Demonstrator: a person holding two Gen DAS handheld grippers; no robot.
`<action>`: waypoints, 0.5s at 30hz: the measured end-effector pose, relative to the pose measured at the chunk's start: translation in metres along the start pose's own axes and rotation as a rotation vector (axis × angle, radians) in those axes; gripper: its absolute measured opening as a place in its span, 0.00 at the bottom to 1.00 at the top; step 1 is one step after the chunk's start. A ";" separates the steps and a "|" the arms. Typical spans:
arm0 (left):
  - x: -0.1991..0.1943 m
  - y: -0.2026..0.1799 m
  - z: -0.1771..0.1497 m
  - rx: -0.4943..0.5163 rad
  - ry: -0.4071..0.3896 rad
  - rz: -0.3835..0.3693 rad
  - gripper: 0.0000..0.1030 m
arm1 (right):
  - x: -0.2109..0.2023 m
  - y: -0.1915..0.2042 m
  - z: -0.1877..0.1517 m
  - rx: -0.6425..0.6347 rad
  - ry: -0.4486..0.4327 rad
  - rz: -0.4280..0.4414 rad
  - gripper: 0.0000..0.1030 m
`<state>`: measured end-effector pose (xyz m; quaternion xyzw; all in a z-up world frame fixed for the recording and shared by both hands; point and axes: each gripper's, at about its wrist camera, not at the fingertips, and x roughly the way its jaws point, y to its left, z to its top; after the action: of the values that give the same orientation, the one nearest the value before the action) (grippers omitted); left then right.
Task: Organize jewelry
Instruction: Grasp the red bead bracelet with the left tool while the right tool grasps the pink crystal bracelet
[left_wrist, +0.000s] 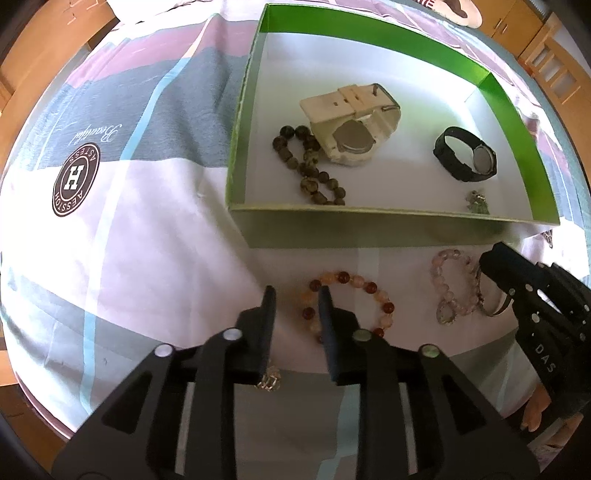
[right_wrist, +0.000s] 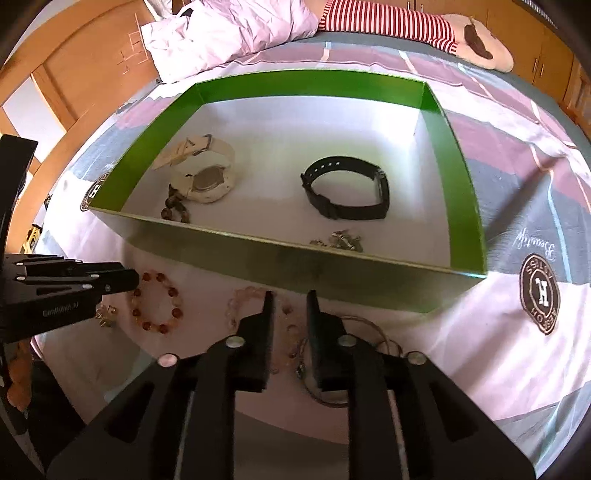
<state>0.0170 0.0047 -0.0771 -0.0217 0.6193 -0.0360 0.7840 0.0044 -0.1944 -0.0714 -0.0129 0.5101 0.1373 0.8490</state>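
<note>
Green cardboard walls frame the open box (left_wrist: 402, 33), which sits on my patchwork bedspread (left_wrist: 140, 258) well in from its near edge. On the box's white floor lie a cream watch (left_wrist: 351, 122) touching a dark beaded bracelet (left_wrist: 306, 166), a black watch (left_wrist: 467, 155) nearer the right wall, and a small metal trinket (right_wrist: 338, 240) against the near wall. Outside, between the box's near wall and the bedspread's near edge, lie an amber bead bracelet (left_wrist: 351, 306), a pale pink bead bracelet (left_wrist: 452, 288) and a thin metal bangle (right_wrist: 354, 358). My left gripper (left_wrist: 297, 295) hangs over the amber bracelet with its jaws a little apart: one finger stands inside the loop, the other outside, and I can't tell whether they pinch the beads. My right gripper (right_wrist: 290, 299) hovers over the pink bracelet, jaws narrowly parted with nothing clamped. A small gold piece (left_wrist: 269, 380) lies under my left gripper.
</note>
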 end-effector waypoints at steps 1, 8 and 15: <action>0.002 -0.002 -0.001 0.002 0.004 0.003 0.27 | 0.002 0.001 0.000 -0.008 0.003 -0.003 0.26; 0.016 -0.018 -0.003 0.030 0.030 0.040 0.36 | 0.017 0.015 -0.005 -0.096 0.037 -0.037 0.27; 0.025 -0.025 -0.003 0.043 0.026 0.049 0.38 | 0.026 0.022 -0.009 -0.133 0.054 -0.052 0.27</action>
<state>0.0194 -0.0225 -0.1001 0.0110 0.6287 -0.0303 0.7770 0.0029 -0.1687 -0.0953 -0.0862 0.5220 0.1485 0.8355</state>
